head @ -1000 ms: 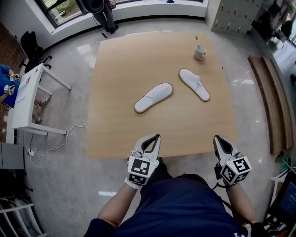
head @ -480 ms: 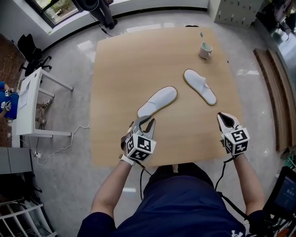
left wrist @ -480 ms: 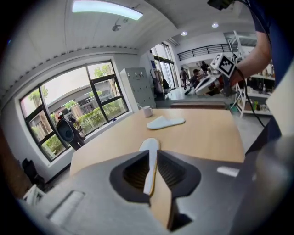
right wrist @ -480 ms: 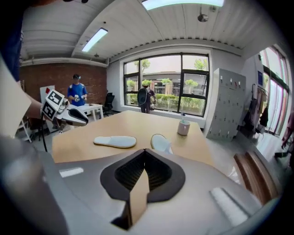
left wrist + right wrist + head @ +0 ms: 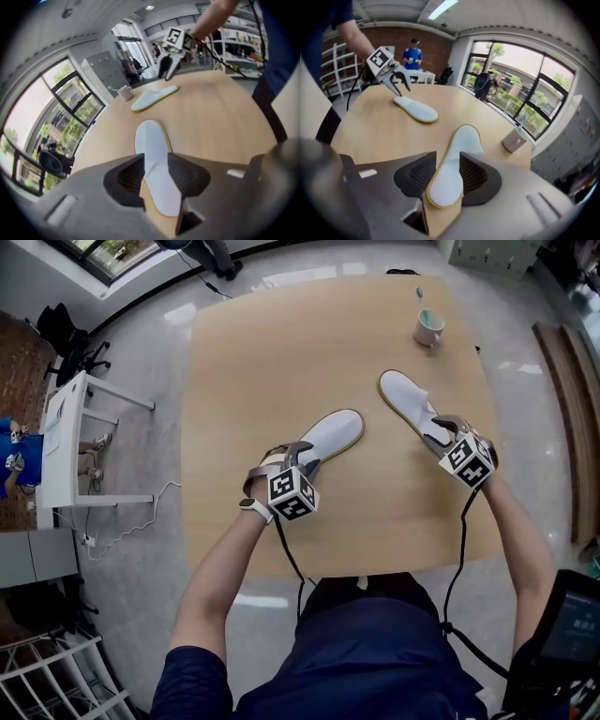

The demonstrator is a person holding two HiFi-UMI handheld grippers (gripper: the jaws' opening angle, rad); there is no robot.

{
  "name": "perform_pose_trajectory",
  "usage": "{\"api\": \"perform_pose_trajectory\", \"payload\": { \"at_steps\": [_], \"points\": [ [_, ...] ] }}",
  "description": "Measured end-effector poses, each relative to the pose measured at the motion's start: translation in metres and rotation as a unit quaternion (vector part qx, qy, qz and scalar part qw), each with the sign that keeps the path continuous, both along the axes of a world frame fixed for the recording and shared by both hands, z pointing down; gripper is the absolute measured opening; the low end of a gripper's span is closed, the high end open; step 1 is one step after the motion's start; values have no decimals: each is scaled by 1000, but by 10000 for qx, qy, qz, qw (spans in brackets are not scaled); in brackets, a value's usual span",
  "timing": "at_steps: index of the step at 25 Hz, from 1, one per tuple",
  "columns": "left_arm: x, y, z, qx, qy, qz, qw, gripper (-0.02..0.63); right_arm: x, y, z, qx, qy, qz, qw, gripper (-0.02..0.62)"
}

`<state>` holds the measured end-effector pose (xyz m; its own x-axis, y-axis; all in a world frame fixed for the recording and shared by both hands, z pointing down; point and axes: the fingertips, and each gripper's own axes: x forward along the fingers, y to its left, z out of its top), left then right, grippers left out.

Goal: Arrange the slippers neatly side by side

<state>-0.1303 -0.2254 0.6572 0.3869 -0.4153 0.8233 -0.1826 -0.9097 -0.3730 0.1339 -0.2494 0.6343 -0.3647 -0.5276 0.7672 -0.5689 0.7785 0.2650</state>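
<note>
Two white slippers with yellow rims lie apart on the wooden table (image 5: 272,352), angled away from each other. The left slipper (image 5: 333,434) (image 5: 152,154) points up-right, and my left gripper (image 5: 298,457) (image 5: 154,176) straddles its heel. Its jaws have just been opening and stand wide, with the heel between them. The right slipper (image 5: 403,399) (image 5: 454,164) points up-left. My right gripper (image 5: 441,430) (image 5: 447,176) straddles that heel the same way, its jaws also just opened around it. Neither slipper is lifted.
A cup with a toothbrush (image 5: 428,327) (image 5: 514,139) stands near the table's far right corner. A white desk (image 5: 66,437) and cables lie on the floor to the left. A person stands beyond the table's far edge.
Both grippers have moved forward and down from the table's near edge to the slippers' heels. Both sets of jaws went from shut to open.
</note>
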Motion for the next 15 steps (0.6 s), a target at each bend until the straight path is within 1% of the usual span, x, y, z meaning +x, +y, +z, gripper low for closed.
{"api": "perform_pose_trajectory", "payload": {
  "at_steps": [2,6,8,9,10,12,13,15],
  "points": [
    [-1,-4,8,6,-315,411,9987,156,7,-5,15,-231,311,-365,9986,160],
    [-13,-7,31,-270,-712,1008,9920,157,15,-14,40,-642,512,-746,9938,163],
    [-24,-4,40,-426,-868,1236,9876,161,19,-11,54,-816,700,-1018,9890,172],
    [-29,-2,44,-499,-916,1286,9862,164,21,-8,61,-897,775,-1121,9866,172],
    [-34,-2,47,-563,-949,1284,9856,166,23,-6,66,-963,815,-1178,9850,172],
    [-42,-2,52,-687,-924,1115,9871,165,23,-3,72,-1050,750,-1136,9851,150],
    [-44,0,54,-763,-852,960,9888,152,22,0,74,-1071,679,-1071,9861,127],
    [-45,5,57,-907,-650,598,9920,100,20,6,75,-1068,533,-925,9885,84]
  ]
}}
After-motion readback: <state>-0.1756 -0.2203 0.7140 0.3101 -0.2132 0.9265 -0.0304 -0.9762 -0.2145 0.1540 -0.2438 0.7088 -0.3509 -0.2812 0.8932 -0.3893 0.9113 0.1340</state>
